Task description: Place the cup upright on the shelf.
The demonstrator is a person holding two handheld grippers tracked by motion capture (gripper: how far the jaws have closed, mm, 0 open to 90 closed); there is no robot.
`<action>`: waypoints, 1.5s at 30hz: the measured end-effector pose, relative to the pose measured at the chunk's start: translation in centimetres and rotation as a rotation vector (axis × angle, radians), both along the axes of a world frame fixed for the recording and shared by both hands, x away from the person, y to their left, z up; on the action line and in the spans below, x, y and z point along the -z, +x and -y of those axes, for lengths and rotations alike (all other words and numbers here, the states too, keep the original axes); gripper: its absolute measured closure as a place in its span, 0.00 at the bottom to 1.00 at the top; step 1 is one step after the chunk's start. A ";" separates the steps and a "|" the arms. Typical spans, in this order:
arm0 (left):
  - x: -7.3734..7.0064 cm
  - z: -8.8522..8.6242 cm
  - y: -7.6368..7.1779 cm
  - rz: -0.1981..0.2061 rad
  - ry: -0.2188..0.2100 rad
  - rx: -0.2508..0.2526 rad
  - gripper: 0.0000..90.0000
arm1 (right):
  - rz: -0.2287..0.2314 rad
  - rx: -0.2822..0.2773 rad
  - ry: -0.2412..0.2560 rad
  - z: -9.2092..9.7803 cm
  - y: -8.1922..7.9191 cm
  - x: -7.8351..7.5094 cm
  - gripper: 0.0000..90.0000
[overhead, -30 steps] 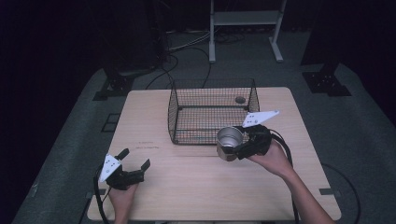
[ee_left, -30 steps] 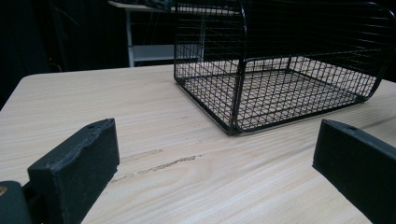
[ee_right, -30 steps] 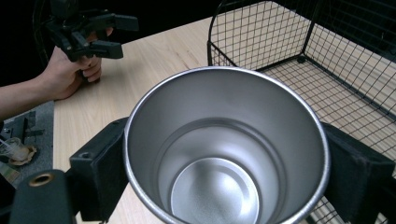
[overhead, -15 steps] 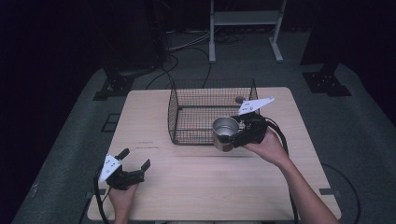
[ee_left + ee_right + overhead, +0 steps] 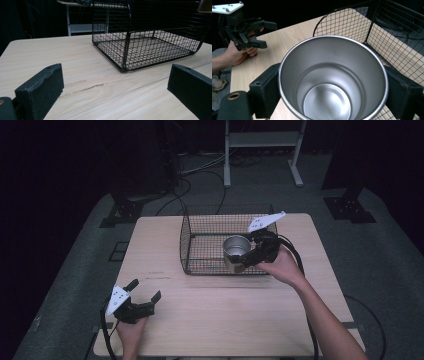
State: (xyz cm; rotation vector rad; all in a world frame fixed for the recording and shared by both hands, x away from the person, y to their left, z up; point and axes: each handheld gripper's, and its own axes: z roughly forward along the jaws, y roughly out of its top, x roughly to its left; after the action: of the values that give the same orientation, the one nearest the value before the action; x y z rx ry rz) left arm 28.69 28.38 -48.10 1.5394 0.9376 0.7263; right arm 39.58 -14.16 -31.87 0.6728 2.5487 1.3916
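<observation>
A shiny steel cup hangs upright over the front of the black wire basket, above the basket's floor. My right gripper is shut on the steel cup, one jaw on each side of its wall in the right gripper view. The cup is empty inside. My left gripper rests open near the table's front left corner, nothing between its jaws. In the left gripper view the wire basket stands ahead on the wooden table.
The light wooden table has open surface in front of the basket. A white metal stand and cables lie on the dark floor beyond the table. The left hand and its gripper appear far off in the right gripper view.
The right gripper carried the steel cup up and away from the person, from the table in front of the basket to above the basket's front wall. The left gripper stayed still.
</observation>
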 end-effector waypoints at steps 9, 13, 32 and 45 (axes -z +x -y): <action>0.0 0.0 0.0 0.001 -0.001 0.001 0.00 | -0.007 -0.010 -0.006 -0.9 1.2 -0.8 0.14; 0.0 0.0 0.0 0.001 0.005 0.004 0.00 | -0.007 -0.010 -0.014 -1.3 1.7 -1.1 0.14; 0.0 0.0 -0.1 0.001 -0.005 0.003 0.00 | -0.021 0.008 -0.021 -2.5 4.9 -2.1 0.14; 0.0 0.0 -0.1 0.004 0.002 0.003 0.00 | -0.034 0.081 -0.017 -2.4 7.8 -1.7 0.14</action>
State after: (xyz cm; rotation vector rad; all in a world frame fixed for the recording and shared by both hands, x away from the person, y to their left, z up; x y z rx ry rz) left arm 28.62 28.37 -48.06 1.5403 0.9321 0.7279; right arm 47.39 -11.73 -30.21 0.7938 2.5252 1.3431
